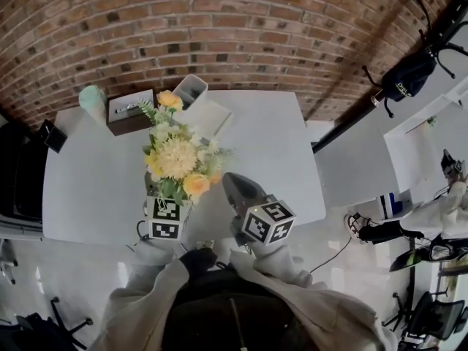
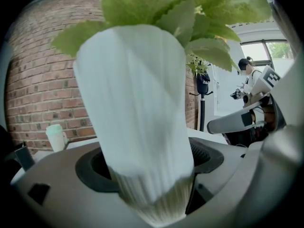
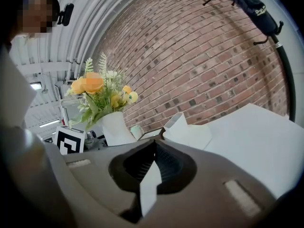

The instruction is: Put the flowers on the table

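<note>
A bunch of yellow, orange and white flowers (image 1: 178, 159) stands in a white ribbed vase (image 2: 137, 118). My left gripper (image 1: 162, 197) is shut on the vase's lower part and holds it upright, above the near edge of the white table (image 1: 278, 152). The leaves fill the top of the left gripper view. My right gripper (image 1: 239, 186) hovers just right of the flowers, jaws together, with nothing in them. In the right gripper view the flowers (image 3: 97, 91) and the vase (image 3: 116, 127) show to the left of the right gripper (image 3: 152, 146).
At the table's far left stand a mint-green cup (image 1: 93, 101), a brown tray (image 1: 131, 114), a white angular container (image 1: 191, 90) and a flat white box (image 1: 210, 117). A brick wall runs behind. A coat stand with a dark bag (image 1: 409, 75) is at the right.
</note>
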A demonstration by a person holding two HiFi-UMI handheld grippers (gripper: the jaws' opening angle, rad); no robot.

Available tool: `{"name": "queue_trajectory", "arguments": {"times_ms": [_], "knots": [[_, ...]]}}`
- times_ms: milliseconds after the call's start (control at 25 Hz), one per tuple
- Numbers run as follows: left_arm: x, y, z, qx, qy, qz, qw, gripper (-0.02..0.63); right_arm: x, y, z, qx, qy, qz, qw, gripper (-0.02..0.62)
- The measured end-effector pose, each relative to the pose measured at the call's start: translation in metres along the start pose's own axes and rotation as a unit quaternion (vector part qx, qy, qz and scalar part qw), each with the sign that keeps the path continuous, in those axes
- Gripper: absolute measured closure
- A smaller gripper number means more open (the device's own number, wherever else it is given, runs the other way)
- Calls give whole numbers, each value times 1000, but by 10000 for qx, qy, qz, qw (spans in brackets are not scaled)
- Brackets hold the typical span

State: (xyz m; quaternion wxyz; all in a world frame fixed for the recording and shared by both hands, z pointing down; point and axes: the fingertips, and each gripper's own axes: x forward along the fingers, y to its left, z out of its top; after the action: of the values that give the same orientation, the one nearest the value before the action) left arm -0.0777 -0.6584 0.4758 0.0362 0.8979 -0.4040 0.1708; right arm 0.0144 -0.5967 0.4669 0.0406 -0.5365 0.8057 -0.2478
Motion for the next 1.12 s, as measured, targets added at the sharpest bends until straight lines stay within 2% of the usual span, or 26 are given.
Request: {"name": "queue_trajectory", "arguments": {"times_ms": [200, 480, 640, 880, 1120], "knots": [[23, 9, 3, 129, -79, -68, 9999, 167, 15, -12, 15, -147, -103, -152, 9997, 595], [46, 17, -8, 385, -49, -26, 9992, 167, 33, -33, 18, -359, -6, -328, 9988, 595], [49, 15, -16, 331, -30, -69, 9994, 167, 33, -40, 12, -275, 33, -414, 9988, 595], [59, 4, -62, 254, 135, -167, 9994, 167, 30, -42, 7, -231, 74, -449, 9987, 595], [63, 4, -76, 240, 44, -173, 9996, 167, 26, -45, 4, -151, 72, -553, 9983, 595]]}}
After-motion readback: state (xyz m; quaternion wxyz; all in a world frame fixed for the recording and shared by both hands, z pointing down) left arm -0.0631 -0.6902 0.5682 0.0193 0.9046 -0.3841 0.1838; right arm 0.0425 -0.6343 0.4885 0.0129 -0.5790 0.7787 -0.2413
